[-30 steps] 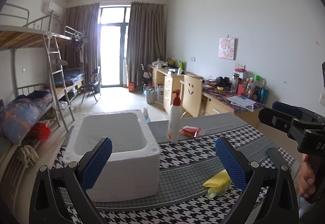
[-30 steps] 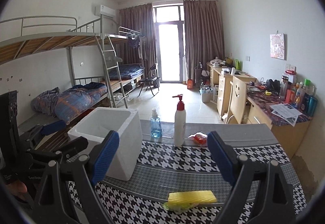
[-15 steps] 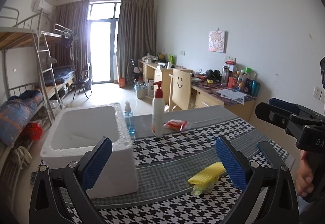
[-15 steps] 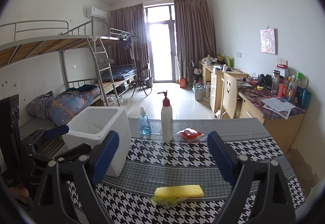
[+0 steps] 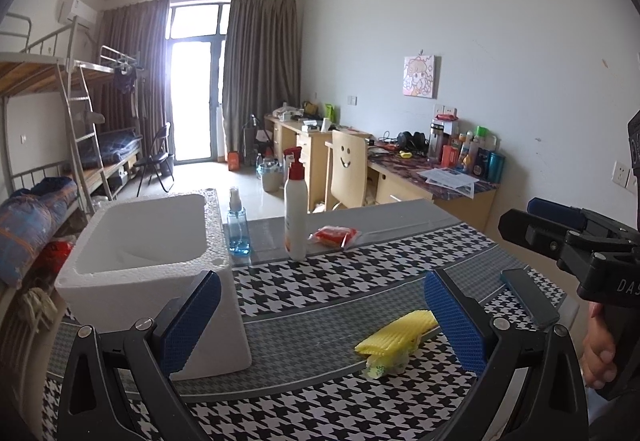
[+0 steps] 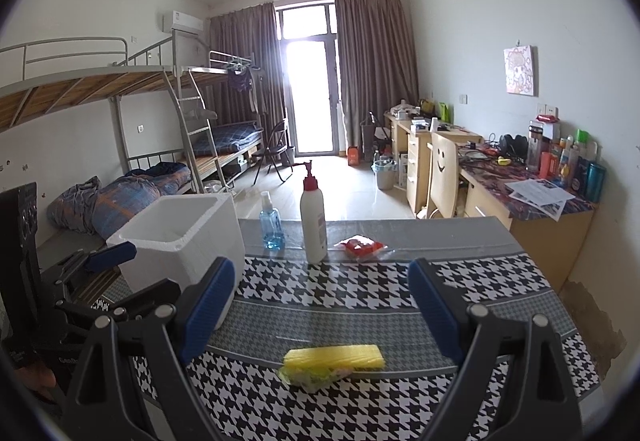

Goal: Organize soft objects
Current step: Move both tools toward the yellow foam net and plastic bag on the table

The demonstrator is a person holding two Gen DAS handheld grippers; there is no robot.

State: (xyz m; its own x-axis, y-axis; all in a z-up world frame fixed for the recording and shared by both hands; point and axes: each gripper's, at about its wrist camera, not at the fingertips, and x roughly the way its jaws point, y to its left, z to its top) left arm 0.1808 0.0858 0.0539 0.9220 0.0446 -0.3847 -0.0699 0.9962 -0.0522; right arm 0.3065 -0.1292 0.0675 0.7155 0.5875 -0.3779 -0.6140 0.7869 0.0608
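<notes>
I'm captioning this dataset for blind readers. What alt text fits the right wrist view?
An open hand-held gripper with blue pads hovers over a houndstooth tablecloth, a yellow sponge lying just ahead between its fingers. Beyond stand a white foam box, a blue spray bottle, a pump bottle and a red packet.

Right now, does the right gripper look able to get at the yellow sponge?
Probably yes: the right gripper is open, the yellow sponge lies on the table between its fingers, and nothing stands in between.
</notes>
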